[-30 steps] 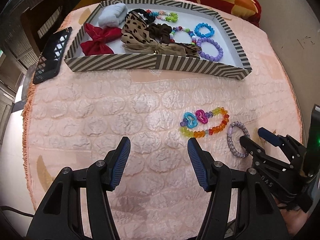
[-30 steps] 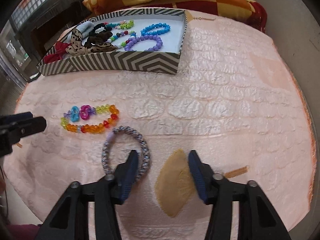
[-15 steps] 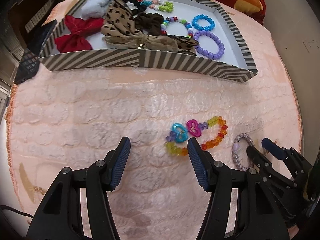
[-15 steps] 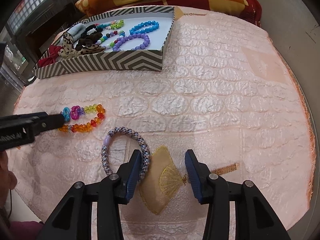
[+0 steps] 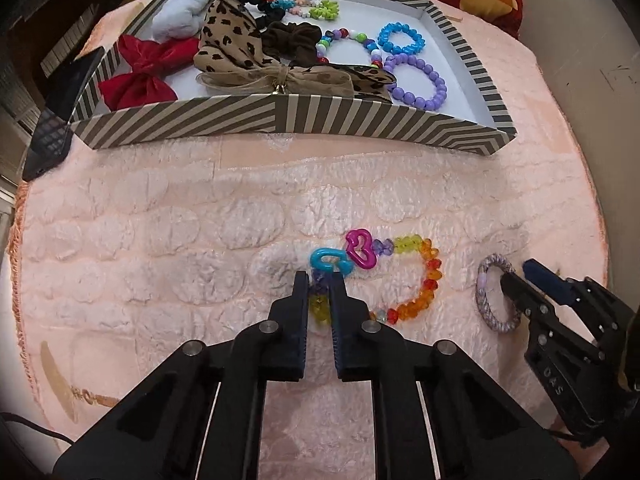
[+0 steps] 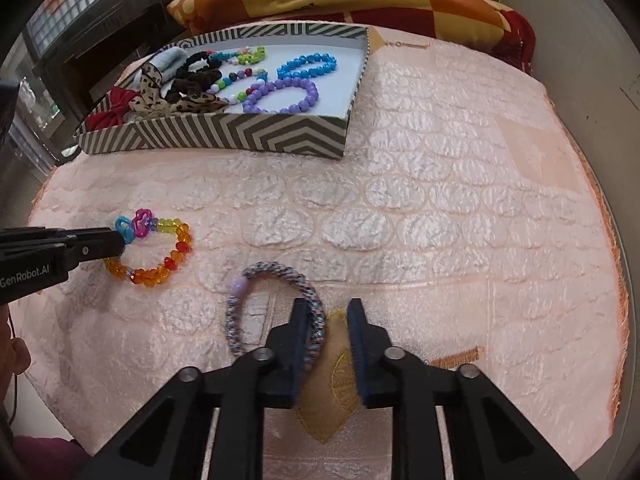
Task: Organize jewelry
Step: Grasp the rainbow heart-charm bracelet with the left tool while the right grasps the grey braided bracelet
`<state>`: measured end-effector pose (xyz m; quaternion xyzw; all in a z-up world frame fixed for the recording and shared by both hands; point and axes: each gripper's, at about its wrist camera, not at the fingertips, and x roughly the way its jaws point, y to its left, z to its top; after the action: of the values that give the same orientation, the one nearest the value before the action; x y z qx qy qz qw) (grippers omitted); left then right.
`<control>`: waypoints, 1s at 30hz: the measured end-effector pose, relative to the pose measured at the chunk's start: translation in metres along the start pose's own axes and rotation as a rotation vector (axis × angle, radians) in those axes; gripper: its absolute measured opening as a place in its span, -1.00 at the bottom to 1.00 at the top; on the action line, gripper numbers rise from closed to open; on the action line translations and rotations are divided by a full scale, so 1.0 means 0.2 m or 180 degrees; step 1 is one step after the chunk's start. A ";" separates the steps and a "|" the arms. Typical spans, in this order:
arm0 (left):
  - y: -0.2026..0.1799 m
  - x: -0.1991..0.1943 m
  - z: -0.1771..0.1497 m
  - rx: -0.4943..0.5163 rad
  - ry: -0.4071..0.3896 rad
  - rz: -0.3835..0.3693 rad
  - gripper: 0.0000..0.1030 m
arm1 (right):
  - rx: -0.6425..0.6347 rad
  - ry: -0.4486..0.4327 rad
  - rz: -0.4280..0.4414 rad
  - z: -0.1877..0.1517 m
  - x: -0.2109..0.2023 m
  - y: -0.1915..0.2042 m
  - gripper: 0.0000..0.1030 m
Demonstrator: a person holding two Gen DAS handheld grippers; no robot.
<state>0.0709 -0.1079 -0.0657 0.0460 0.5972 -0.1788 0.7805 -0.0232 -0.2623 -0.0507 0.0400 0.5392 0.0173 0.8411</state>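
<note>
Peach quilted fabric (image 5: 160, 240) covers the whole surface under my two tools. My left gripper (image 5: 320, 280) is pinched narrow on the rainbow bead bracelet (image 5: 428, 280), its tips clamping the strand just below the blue heart link (image 5: 328, 260), with the pink heart link (image 5: 360, 250) right beside it. From the right wrist camera the same bracelet (image 6: 160, 252) lies flat on the cloth with my left tips at its near-left end.

My right gripper (image 6: 326, 312) stands partly parted, straddling the near-right arc of the woven grey-lilac bracelet (image 6: 248, 304): my left finger (image 6: 300, 320) sits inside the ring against the band, the right finger outside over a tan embroidered patch (image 6: 340, 372). The fingers have not closed on the band.

Farther back rests the striped box (image 5: 280, 116), holding a purple bead bracelet (image 5: 416, 80), a blue bead bracelet (image 5: 400, 38), a leopard-print bow (image 5: 232, 40), a red bow (image 5: 140, 68) and a brown scrunchie (image 5: 296, 40). A dark phone (image 5: 56, 120) lies just left of the box.
</note>
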 end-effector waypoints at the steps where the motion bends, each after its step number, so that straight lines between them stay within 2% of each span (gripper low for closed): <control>1: 0.01 -0.01 -0.01 0.0003 -0.0001 -0.0013 -0.84 | 0.0014 -0.0006 0.0037 0.00 -0.01 0.00 -0.79; 12: 0.04 -0.22 0.01 0.0073 -0.0264 -0.0099 -0.84 | 0.0014 -0.0221 0.0195 0.05 -0.17 0.00 -0.84; 16: 0.04 -0.31 0.01 0.0121 -0.0392 -0.0049 -0.84 | 0.0015 -0.0145 0.0284 0.06 -0.14 -0.01 -0.83; 17: 0.05 -0.31 0.01 0.0123 -0.0398 -0.0048 -0.84 | 0.0010 -0.0044 0.0281 0.06 -0.11 -0.01 -0.80; 18: 0.06 -0.32 0.00 0.0120 -0.0399 -0.0051 -0.84 | -0.0005 0.0047 0.0251 0.06 -0.07 0.00 -0.61; 20: 0.06 -0.32 0.00 0.0119 -0.0394 -0.0047 -0.84 | -0.0044 0.0053 0.0211 0.04 -0.05 0.00 -0.25; 23: 0.06 -0.31 -0.01 0.0106 -0.0384 -0.0038 -0.84 | -0.0041 0.0086 0.0205 0.03 0.00 0.00 -0.25; 25: 0.07 -0.32 -0.02 0.0106 -0.0382 -0.0029 -0.84 | -0.0045 0.0087 0.0181 0.02 0.03 -0.01 -0.27; 28: 0.09 -0.32 -0.03 0.0093 -0.0377 -0.0013 -0.84 | -0.0023 0.0027 0.0130 0.01 0.03 -0.02 -0.51; 30: 0.09 -0.32 -0.03 0.0097 -0.0381 -0.0004 -0.84 | 0.0025 0.0016 0.0137 0.01 0.02 -0.05 -0.81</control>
<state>0.0580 -0.0750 -0.0091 0.0467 0.5467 -0.1908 0.8140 -0.0187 -0.2714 -0.0548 0.0548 0.5404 0.0333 0.8390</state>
